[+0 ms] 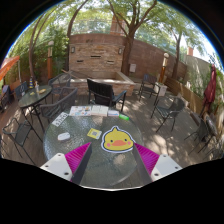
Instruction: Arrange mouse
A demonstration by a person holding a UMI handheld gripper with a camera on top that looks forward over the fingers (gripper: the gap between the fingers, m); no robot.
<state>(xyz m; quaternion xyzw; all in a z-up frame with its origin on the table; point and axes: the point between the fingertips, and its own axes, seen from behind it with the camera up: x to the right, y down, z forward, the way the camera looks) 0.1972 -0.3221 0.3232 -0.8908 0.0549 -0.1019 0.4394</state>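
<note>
Two tongs [112, 163] fingers spread wide, released, level over glass table [60, 140] w/ duck mat [118, 140] ahead.

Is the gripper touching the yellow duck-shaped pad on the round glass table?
Apart. The gripper view shows the gripper open, with bare glass between its fingertips and the yellow duck-shaped pad.

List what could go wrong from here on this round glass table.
1. The mouse lies far beyond the open tool, near the table edge; a nudge there might push it off.
2. The duck mat sits just ahead of the fingers, so a straight reach may drag it.
3. A yellow note and papers lie loose on the way and could be swept aside.
</note>
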